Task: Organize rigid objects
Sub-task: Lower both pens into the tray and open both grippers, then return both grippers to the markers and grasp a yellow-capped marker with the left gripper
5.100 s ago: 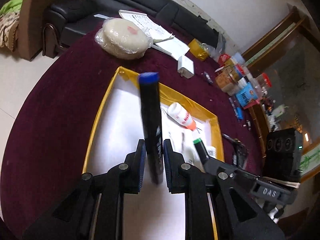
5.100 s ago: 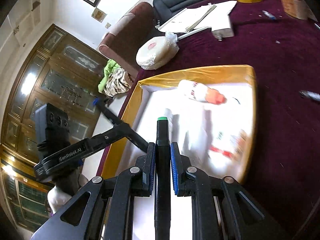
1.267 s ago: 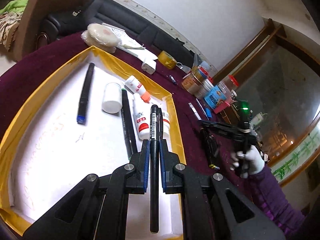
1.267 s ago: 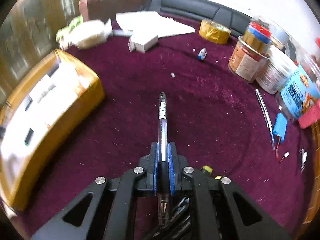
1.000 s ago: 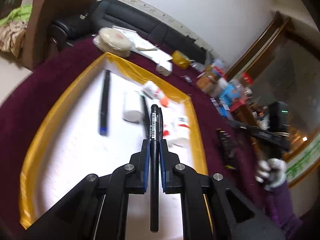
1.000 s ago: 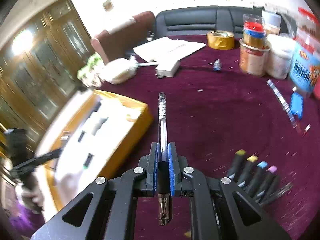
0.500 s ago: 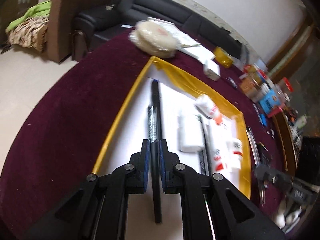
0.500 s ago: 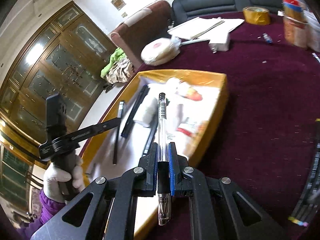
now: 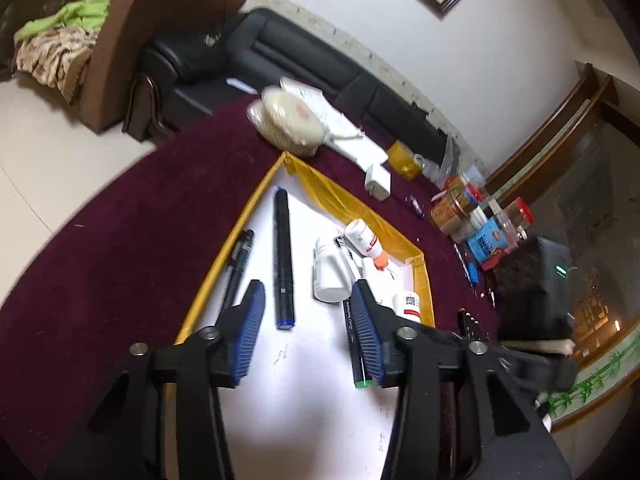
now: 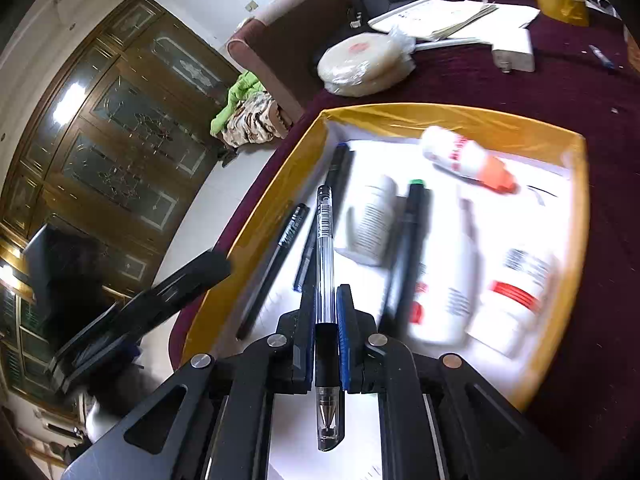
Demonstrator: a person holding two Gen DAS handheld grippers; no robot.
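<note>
Left tool [image 9: 306,328] just dropped its black pen [image 9: 239,264] by the tray's [image 9: 224,264] left edge, jaws opening, empty. Right tool [image 10: 324,334] clamps clear pen [image 10: 325,248] over tray; next: lower, release.

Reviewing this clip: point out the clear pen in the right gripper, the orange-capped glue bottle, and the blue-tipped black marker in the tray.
clear pen [image 10: 324,248], right wrist view, on its transparent barrel.
glue bottle [image 9: 362,236], left wrist view, on its white body.
black marker [image 9: 282,248], left wrist view, on the middle of its barrel.
</note>
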